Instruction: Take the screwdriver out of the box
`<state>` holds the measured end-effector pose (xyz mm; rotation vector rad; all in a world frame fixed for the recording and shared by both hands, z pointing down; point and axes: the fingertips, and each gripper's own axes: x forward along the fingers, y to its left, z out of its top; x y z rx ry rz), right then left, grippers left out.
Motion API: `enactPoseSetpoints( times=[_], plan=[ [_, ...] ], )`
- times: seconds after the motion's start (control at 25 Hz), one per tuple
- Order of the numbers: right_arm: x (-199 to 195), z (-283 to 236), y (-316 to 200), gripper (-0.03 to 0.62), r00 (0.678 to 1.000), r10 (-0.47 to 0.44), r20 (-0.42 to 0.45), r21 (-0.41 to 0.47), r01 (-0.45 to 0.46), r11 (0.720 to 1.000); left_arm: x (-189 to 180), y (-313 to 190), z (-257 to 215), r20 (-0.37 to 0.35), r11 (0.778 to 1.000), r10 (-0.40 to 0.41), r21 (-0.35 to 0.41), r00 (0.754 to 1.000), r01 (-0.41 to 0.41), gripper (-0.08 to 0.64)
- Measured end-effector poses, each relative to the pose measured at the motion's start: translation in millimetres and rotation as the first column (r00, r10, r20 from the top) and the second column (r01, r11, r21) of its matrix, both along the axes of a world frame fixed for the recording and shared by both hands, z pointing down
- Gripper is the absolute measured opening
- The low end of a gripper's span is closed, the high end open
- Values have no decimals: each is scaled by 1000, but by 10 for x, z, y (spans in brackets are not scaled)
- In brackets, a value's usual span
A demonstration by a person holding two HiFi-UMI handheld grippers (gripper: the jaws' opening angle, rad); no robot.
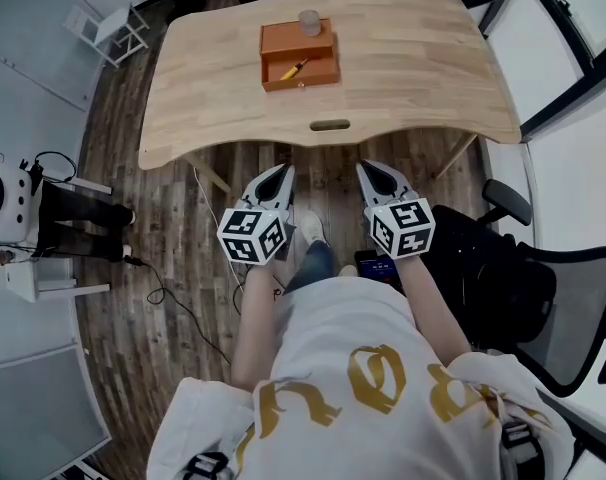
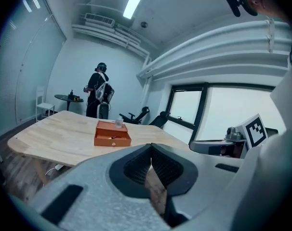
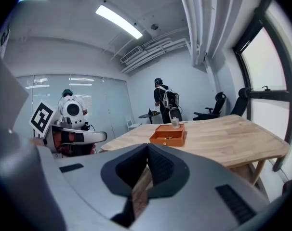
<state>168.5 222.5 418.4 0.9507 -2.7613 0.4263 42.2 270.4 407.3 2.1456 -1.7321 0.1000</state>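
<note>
An orange wooden box (image 1: 299, 53) stands on the far middle of the light wooden table (image 1: 413, 78), its front drawer pulled out. In the drawer lies a screwdriver (image 1: 294, 69) with a yellow handle, set at a slant. A small clear cup (image 1: 310, 23) stands on the box top. My left gripper (image 1: 284, 171) and right gripper (image 1: 364, 168) hang side by side over the floor, short of the table's near edge, both shut and holding nothing. From the left gripper view the box (image 2: 112, 134) is far ahead, beyond the closed jaws; the right gripper view shows the box (image 3: 168, 135) likewise.
A black office chair (image 1: 543, 298) stands close on my right. A white chair (image 1: 113, 28) is beyond the table's left end, and a white machine (image 1: 3, 198) with cables sits at the left. A person (image 2: 99, 93) stands at a small round table far behind.
</note>
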Motion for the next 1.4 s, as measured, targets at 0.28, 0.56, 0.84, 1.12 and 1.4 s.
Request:
enactPoseSetpoints(
  times=[0.28,0.56,0.84,1.12,1.4],
  plan=[
    [-224,209,-568,11,999,3,-33,-28,-4,1000,-293,-618,165,-28,1000,-4,-12,1000,4,9],
    [-623,324,-1448,11,996,55,-71,-54,-58,997,-794,-1581,174,-54,999,29,-12,998,-30,9],
    [-1135,451,-2139,11,990,88,-111,-92,-98,991,-1327,-2387,333,-37,995,77,-67,996,-80,9],
    [-1527,617,-2661,11,981,124,-146,-113,-141,984,-1770,-3004,601,-44,983,105,-149,994,-110,9],
    [-1676,692,-2899,11,972,167,-167,-118,-188,975,-1938,-3345,695,-47,973,158,-163,986,-164,9]
  ],
)
